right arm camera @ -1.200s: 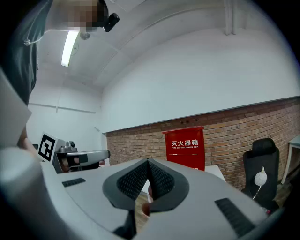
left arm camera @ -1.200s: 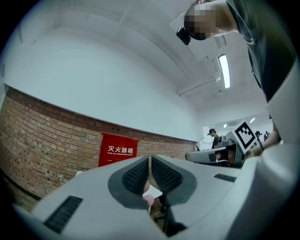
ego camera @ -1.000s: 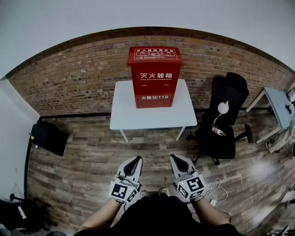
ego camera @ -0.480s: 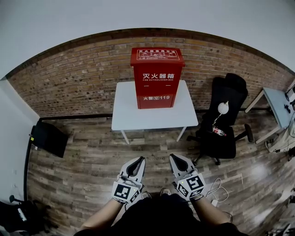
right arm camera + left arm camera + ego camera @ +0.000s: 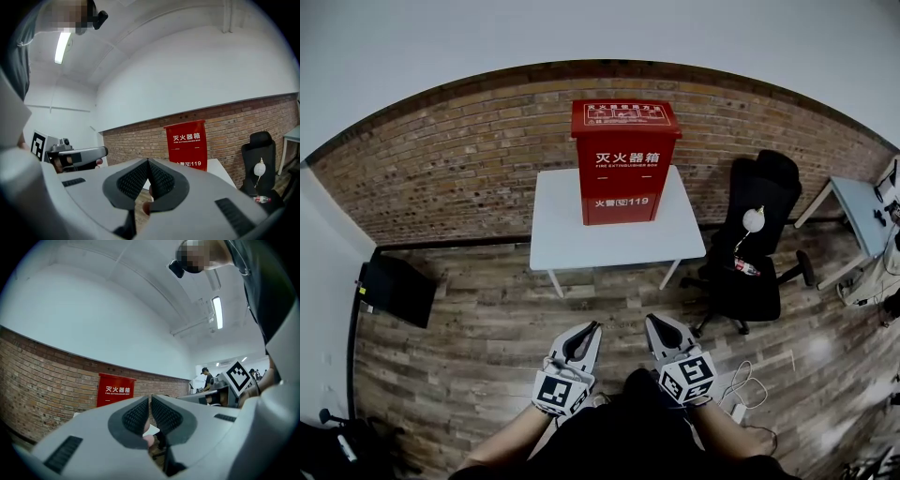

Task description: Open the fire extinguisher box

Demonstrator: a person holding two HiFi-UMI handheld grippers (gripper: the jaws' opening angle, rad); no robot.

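A red fire extinguisher box (image 5: 624, 161) with white lettering stands upright and closed on a white table (image 5: 567, 234) against the brick wall. Both grippers are held low in front of the person, well short of the table, pointing at the box. My left gripper (image 5: 592, 327) is shut with nothing between its pads; its own view shows the box (image 5: 115, 390) far ahead, left of the left gripper's jaw tips (image 5: 150, 397). My right gripper (image 5: 653, 322) is shut and empty too. The right gripper view has the box (image 5: 186, 144) beyond and to the right of the right gripper's tips (image 5: 148, 161).
A black office chair (image 5: 755, 246) with a white round object on it stands right of the table. A pale desk (image 5: 861, 214) is at the far right, and a black case (image 5: 394, 287) lies by the left wall. Wooden floor (image 5: 497, 328) stretches between me and the table.
Both grippers have edged slightly forward and to the right, still shut. The box and table sit a little further right and lower in the head view.
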